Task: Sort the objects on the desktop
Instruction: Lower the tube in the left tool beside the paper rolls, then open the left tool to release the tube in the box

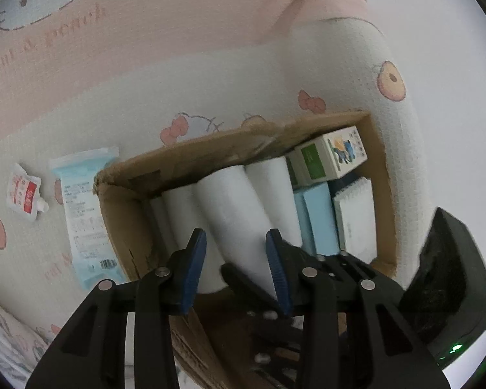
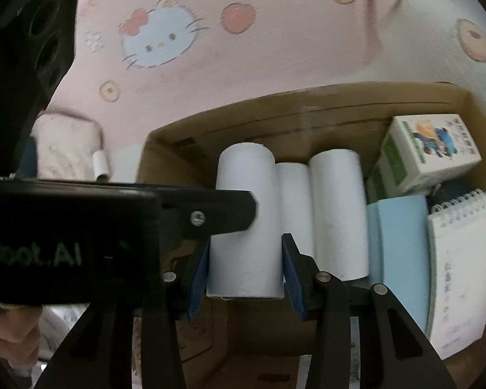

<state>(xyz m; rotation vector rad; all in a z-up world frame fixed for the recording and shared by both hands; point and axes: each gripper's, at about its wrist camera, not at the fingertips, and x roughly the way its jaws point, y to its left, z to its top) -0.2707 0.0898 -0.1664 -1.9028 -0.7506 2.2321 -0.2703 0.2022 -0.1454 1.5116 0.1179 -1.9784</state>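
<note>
Right gripper [image 2: 246, 272] clamps 1 white roll [image 2: 246, 214] over the box [image 2: 307, 110]; left gripper [image 1: 236, 262] gapes, empty — only its view shows 2 pouches [image 1: 81, 207]

A white paper roll [image 2: 244, 223] is sitting upright-tilted between the right gripper's [image 2: 244, 259] blue pads, pinched at its lower end over an open cardboard box [image 2: 307, 110]. Just beyond it two more white rolls [image 2: 337, 210] are lying side by side, with a pale blue box [image 2: 401, 243], a spiral notepad [image 2: 460, 259] and a green-and-white carton [image 2: 427, 152] standing further right
</note>
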